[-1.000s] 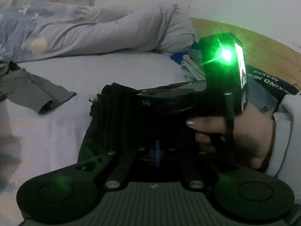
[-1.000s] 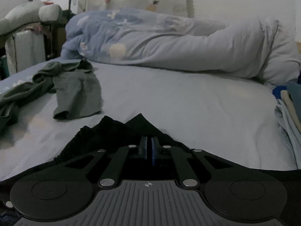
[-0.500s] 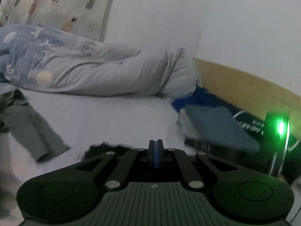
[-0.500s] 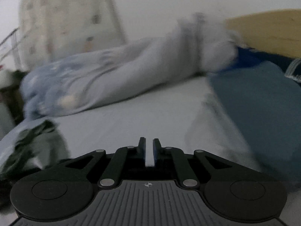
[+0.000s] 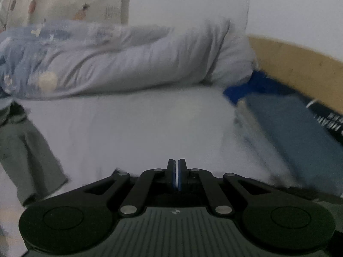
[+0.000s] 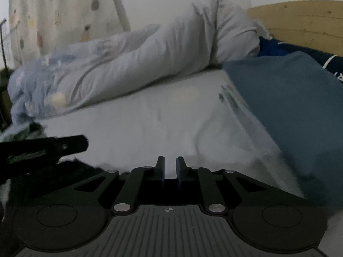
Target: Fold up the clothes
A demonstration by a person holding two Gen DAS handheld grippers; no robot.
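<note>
My left gripper (image 5: 177, 174) has its jaws closed to a thin slit, and black cloth shows just beneath and beside them. My right gripper (image 6: 170, 170) has a small gap between its jaws, with the black garment (image 6: 64, 171) lying under and to its left. The left gripper's body (image 6: 42, 147) reaches in at the left of the right wrist view. A grey-green garment (image 5: 23, 154) lies spread on the white bed sheet (image 5: 139, 128) at the left. A stack of folded blue clothes (image 6: 289, 107) sits to the right, also in the left wrist view (image 5: 300, 128).
A rolled grey-blue duvet (image 5: 118, 60) lies across the far side of the bed. A wooden headboard (image 6: 300, 25) runs along the right. A dark folded item with white lettering (image 5: 330, 117) lies by it. A patterned curtain (image 6: 53, 10) hangs behind.
Both grippers rose and swung right, from low over the black garment toward the folded stack. The right jaws went from closed to slightly parted. The right gripper has left the left view.
</note>
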